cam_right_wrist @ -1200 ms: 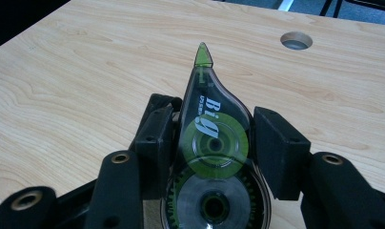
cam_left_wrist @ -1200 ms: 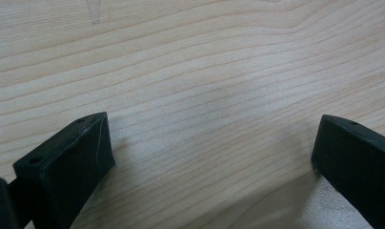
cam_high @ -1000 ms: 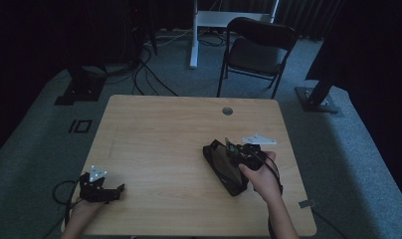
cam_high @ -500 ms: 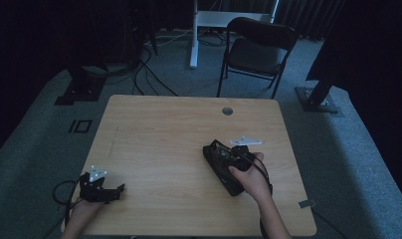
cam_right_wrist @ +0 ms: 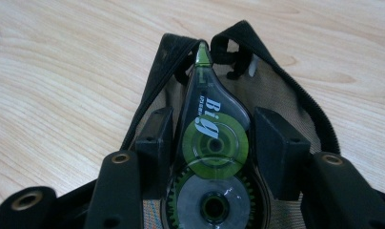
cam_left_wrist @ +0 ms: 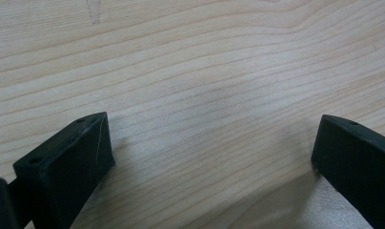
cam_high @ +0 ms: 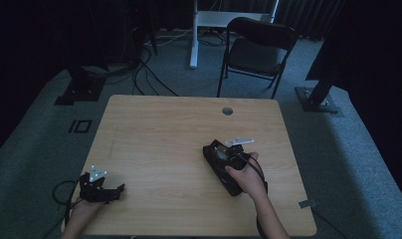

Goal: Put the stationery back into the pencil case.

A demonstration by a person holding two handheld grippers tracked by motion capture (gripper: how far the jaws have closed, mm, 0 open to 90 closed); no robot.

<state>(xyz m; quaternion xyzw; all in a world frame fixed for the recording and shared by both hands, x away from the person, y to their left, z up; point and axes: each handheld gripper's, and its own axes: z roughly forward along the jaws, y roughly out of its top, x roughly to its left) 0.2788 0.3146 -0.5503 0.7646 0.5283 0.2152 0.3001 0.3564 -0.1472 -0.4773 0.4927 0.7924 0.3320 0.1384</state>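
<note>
1. The tabletop [cam_high: 159,144] lies bare across its far half and middle, open for passage.
2. Near the right edge, a black mesh pouch [cam_high: 220,167] and the right claw [cam_high: 229,158] over it block the way.
3. The left claw [cam_high: 107,191] occupies the near-left corner.
4. A small white piece [cam_high: 240,142] lies just beyond the pouch.

Right gripper [cam_high: 228,158] has shifted toward the person's side along the black pouch [cam_high: 223,169], hand [cam_high: 246,175] now lower over its near end. Gripper's jaws flank a correction tape dispenser [cam_right_wrist: 214,157] at the pouch opening.
</note>
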